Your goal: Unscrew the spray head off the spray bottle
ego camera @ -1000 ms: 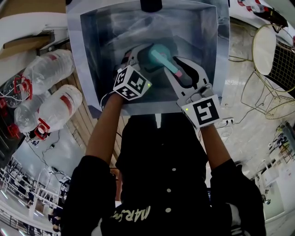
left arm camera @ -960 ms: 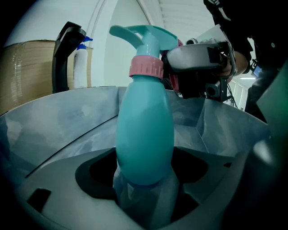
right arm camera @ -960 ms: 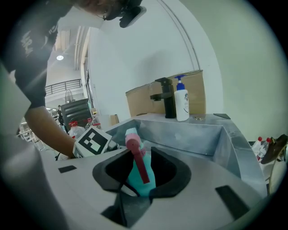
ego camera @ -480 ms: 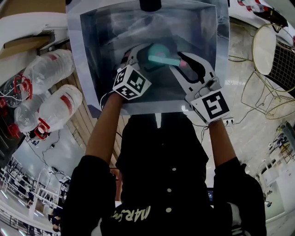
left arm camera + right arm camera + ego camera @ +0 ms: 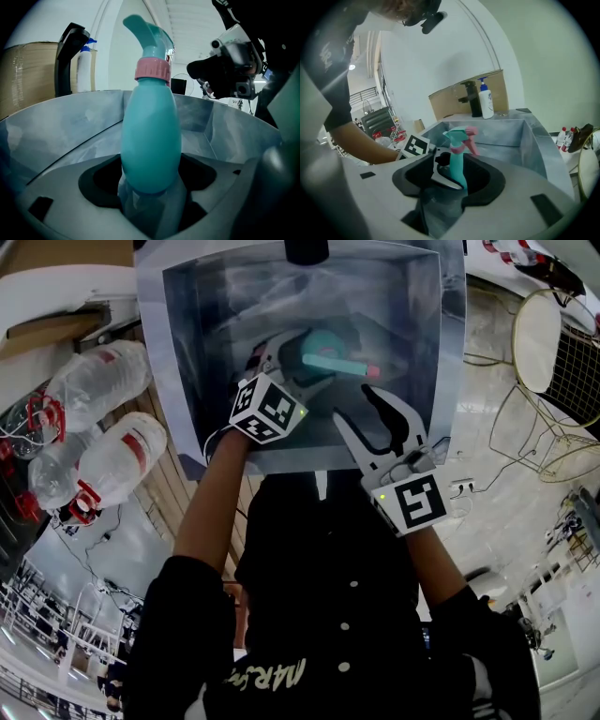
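1. Two grippers are at a grey sink (image 5: 178, 381), one in each of the person's hands.
2. The left gripper (image 5: 286, 360) has its jaws closed tight on the low, fat part of the spray bottle (image 5: 151, 140).
3. The spray bottle is blue-green and stands upright inside the sink, near the middle. You cannot tell if its bottom touches the sink floor.
4. The spray head (image 5: 149, 35) sits on top of the bottle. A pink ring (image 5: 153, 71) goes round the neck just under it.
5. In the head view the spray head points to the right, and its pink tip (image 5: 372, 371) shows at the end.
6. The right gripper (image 5: 356, 407) is near the bottle but not touching it, close to the sink's near edge.
7. Its jaws have just been opening. They stand well apart with nothing between them (in its own view the bottle only shows farther off, past the gap).
8. A cube (image 5: 269, 409) with black and white squares sits on the left gripper, and the right gripper has one too.
9. At the back of the sink stand a black tap (image 5: 475, 98) and a white pump bottle (image 5: 486, 101) with a blue top.
10. A sheet of brown cardboard (image 5: 445, 105) stands behind them.
11. Some big clear water bottles (image 5: 98, 381) with red caps lie beside the sink, at the left of the head view
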The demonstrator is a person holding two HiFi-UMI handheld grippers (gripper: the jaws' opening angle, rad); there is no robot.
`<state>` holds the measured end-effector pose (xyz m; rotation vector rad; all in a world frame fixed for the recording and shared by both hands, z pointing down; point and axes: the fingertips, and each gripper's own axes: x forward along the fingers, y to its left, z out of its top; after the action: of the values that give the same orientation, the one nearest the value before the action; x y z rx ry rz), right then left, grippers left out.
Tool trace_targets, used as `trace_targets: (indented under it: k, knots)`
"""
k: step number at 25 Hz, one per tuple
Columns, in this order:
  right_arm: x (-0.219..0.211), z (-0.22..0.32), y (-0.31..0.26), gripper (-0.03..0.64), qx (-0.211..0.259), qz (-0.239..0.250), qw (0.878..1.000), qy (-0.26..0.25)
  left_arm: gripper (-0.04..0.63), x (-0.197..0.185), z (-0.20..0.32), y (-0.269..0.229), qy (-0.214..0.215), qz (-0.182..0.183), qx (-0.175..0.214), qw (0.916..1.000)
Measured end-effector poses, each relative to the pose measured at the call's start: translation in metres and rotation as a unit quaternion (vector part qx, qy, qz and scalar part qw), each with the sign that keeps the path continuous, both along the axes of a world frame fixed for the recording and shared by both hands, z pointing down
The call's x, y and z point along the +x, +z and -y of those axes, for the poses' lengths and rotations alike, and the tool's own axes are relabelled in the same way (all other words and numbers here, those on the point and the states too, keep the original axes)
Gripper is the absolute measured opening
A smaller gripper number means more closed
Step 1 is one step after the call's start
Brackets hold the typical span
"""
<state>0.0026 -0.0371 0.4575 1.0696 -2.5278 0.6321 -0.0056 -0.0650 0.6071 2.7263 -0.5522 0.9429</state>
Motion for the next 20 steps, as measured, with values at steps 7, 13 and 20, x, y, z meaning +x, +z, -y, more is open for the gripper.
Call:
trace_targets:
  k: [7,13,20]
  knots:
    - [-0.033,0.018,0.014,0.242,-0.024,-0.022,0.999,0.003,0.388,0.001,0.001,-0.001,0.000,0.001,0.000,1.0000]
    - [-0.033,0.030,0.018,0.258,-0.024,-0.039,0.999,0.018,0.388,0.000,0.000,0.000,0.003,0.001,-0.001,1.0000]
    - [-0.039,0.037,0.020,0.275,-0.012,-0.052,0.999,0.005,0.388,0.001,0.000,0.000,0.005,0.002,0.000,1.0000]
